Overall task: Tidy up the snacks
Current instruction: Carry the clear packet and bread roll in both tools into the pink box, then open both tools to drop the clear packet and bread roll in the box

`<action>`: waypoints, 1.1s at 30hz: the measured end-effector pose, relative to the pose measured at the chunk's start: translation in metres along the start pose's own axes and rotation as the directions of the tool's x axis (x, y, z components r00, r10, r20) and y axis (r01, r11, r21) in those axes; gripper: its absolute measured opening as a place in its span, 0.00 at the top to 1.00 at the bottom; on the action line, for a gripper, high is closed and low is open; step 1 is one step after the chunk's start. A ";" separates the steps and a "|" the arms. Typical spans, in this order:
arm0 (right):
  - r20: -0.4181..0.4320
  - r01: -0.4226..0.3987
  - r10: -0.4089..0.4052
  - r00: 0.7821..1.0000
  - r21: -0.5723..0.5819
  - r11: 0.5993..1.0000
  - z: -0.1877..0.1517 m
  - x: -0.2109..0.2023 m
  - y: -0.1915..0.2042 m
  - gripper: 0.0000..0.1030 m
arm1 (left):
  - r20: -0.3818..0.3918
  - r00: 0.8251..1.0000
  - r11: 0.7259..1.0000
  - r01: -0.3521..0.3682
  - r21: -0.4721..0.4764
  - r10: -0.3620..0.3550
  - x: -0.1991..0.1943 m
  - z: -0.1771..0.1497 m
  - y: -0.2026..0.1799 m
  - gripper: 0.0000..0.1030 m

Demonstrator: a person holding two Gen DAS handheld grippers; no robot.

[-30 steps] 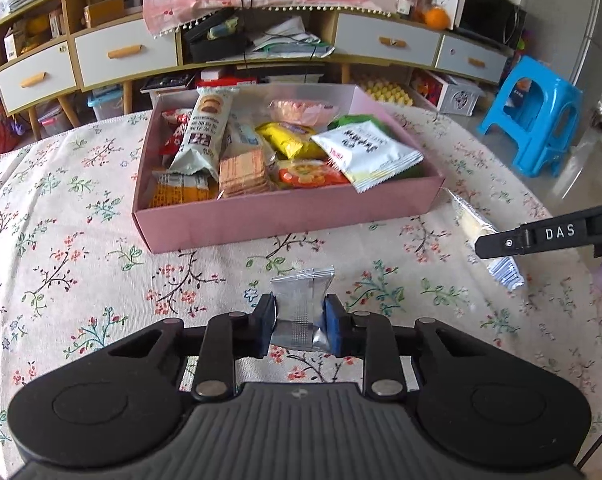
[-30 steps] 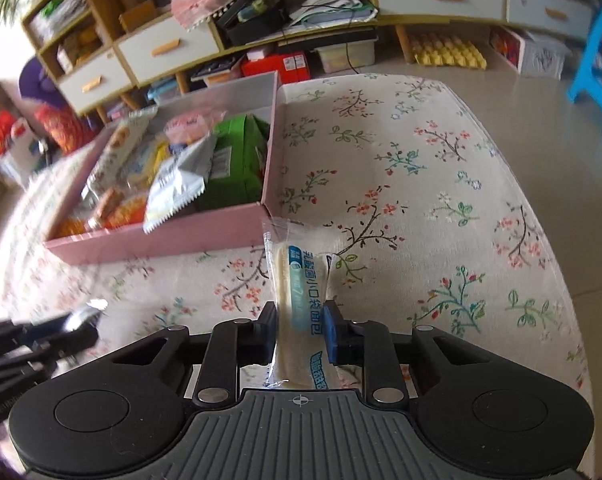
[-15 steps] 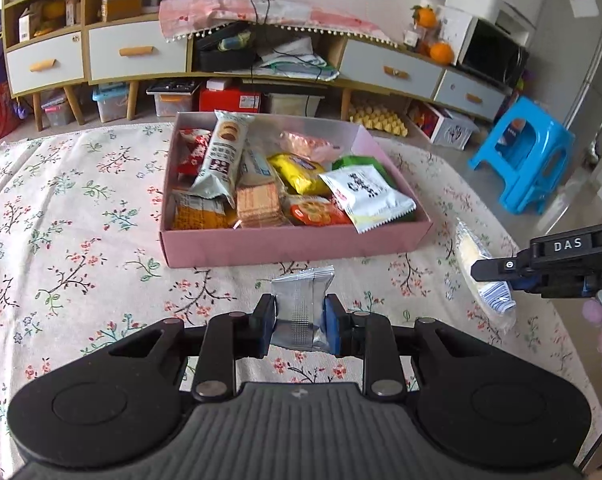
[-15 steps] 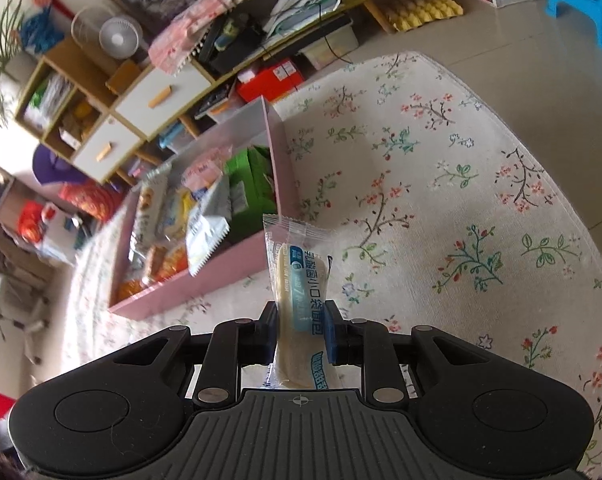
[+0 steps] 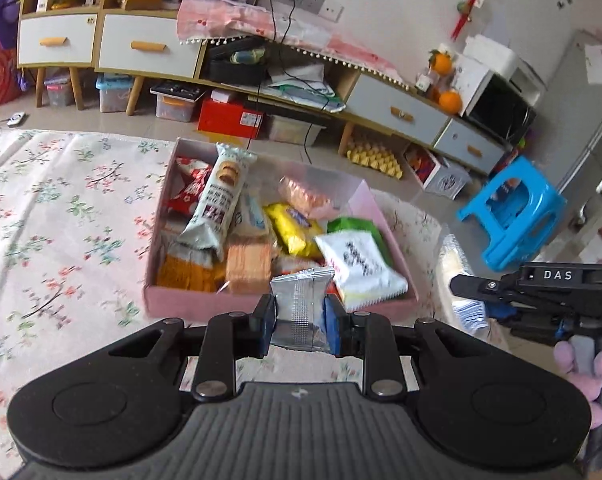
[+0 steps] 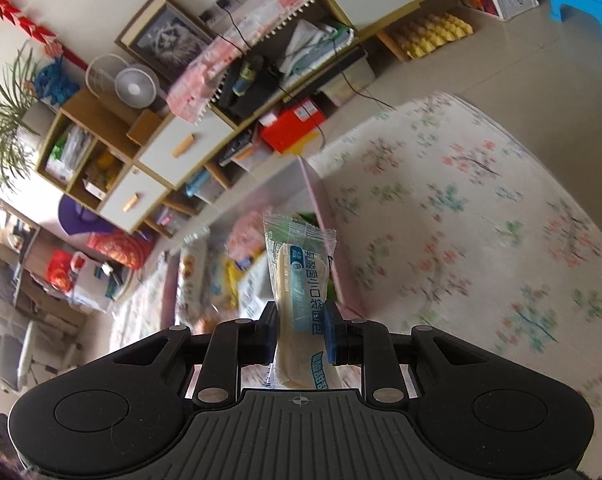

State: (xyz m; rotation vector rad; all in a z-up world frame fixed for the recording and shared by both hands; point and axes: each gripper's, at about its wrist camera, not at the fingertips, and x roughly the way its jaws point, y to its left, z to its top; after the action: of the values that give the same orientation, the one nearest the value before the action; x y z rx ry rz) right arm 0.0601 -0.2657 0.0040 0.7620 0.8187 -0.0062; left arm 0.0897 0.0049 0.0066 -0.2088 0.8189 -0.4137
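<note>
1. I judge the sorting nearly done: the pink box on the floral worktop already holds roughly ten snacks, too overlapped for an exact count.
2. Two packets are left, both lifted, one per tool.
3. My left hand-held gripper is clamped on a silver packet at the box's near wall.
4. My right hand-held gripper pinches a long bread packet beside the box's right end.
</note>
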 end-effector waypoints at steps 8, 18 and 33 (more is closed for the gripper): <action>0.014 -0.070 0.070 0.997 0.015 0.997 0.020 0.034 0.007 0.79 | 0.042 0.999 0.999 -0.017 -0.040 0.019 0.021 0.008 0.010 0.77; -0.005 -0.181 0.181 0.983 0.013 0.983 0.020 0.061 0.015 0.79 | 0.052 0.998 0.996 -0.018 -0.092 0.023 0.031 0.012 0.021 0.76; 0.001 -0.232 0.232 0.973 -0.038 0.972 0.014 0.072 0.024 0.60 | 0.075 0.995 0.997 -0.069 -0.038 0.072 0.035 0.013 0.017 0.53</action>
State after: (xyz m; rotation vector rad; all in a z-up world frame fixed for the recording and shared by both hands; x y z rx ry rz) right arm 0.1265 -0.2362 -0.0230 0.8181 0.7187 0.2155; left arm 0.1256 0.0049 -0.0136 -0.2263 0.7564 -0.3230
